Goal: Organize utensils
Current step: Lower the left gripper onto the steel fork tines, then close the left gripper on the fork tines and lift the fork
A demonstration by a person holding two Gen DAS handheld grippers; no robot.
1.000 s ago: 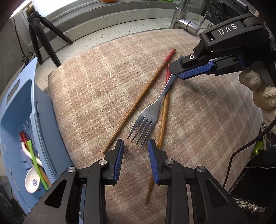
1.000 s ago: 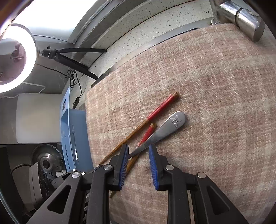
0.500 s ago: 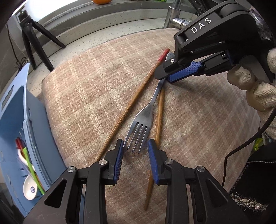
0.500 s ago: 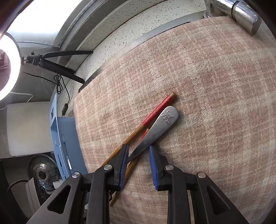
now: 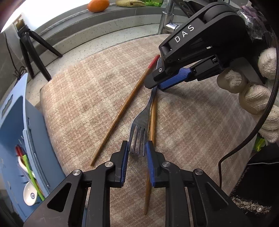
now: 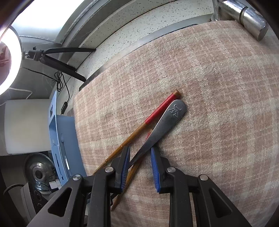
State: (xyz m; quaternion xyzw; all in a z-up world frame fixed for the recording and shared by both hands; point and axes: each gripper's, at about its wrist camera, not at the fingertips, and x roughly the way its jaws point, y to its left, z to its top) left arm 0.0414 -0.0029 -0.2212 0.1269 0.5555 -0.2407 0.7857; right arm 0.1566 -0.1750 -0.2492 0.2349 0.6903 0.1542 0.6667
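Observation:
A metal fork (image 5: 143, 120) lies on a plaid cloth (image 5: 83, 94) between two red-tipped wooden chopsticks (image 5: 125, 108). My left gripper (image 5: 137, 152) is open, its pads on either side of the fork's tines. My right gripper (image 5: 157, 83) reaches in from the right and is low over the fork's handle. In the right wrist view the right gripper (image 6: 139, 157) is open around the fork handle (image 6: 167, 118), with one chopstick (image 6: 157, 111) beside it and the other partly under the fork.
A blue utensil basket (image 5: 21, 132) stands at the left edge and holds a white spoon (image 5: 29, 195) and coloured utensils. A black tripod (image 5: 31, 52), a tap (image 6: 247, 14), an orange (image 5: 98, 5) and a ring light (image 6: 10, 57) are around the cloth.
My left gripper has moved forward until the fork's tines are between its pads. My right gripper has come lower and closer along the fork's handle. Both stay open.

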